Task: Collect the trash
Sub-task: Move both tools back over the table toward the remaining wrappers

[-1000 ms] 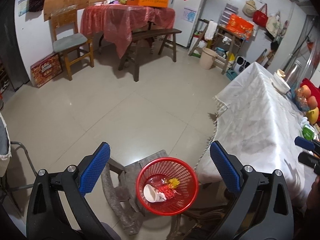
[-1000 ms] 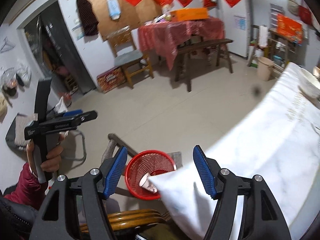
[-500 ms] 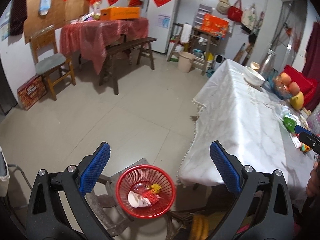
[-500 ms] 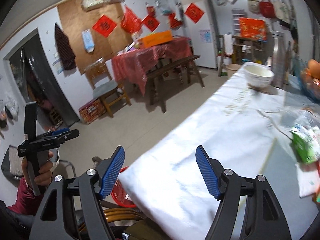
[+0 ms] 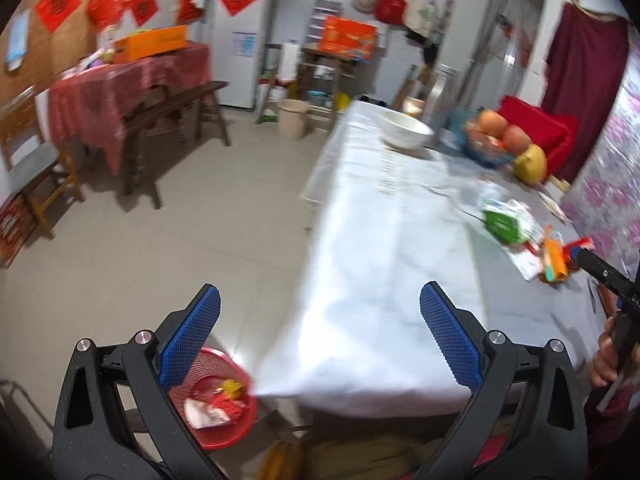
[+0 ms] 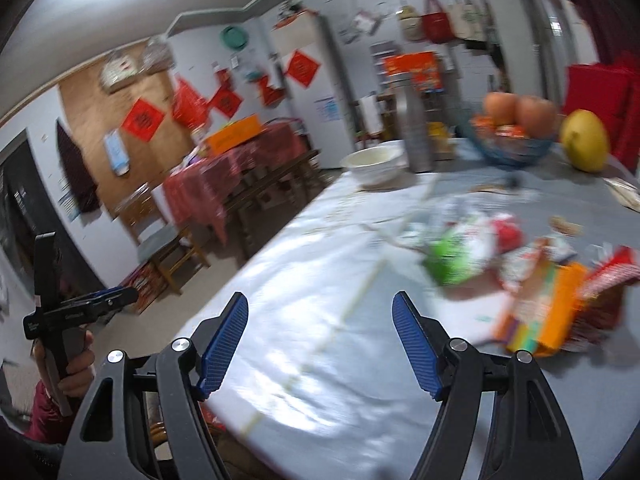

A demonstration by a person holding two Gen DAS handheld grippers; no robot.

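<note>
lying beyond wide-open, empty right fingers (image 6: 416,344): table trash (image 6: 532,292), off right

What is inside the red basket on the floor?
The red basket holds a white wrapper, red scraps and something yellow. The left gripper's finger covers part of it.

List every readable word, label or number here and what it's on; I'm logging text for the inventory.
Nothing can be read in either view.
Red diamond papers on the wall: one character each, blurred.
Green-and-white wrapper on the white tablecloth: print blurred.
Orange carton: print blurred.
Orange box on the red-clothed table: lettering too small.
Left tool's handle: small white marking, too small.
</note>
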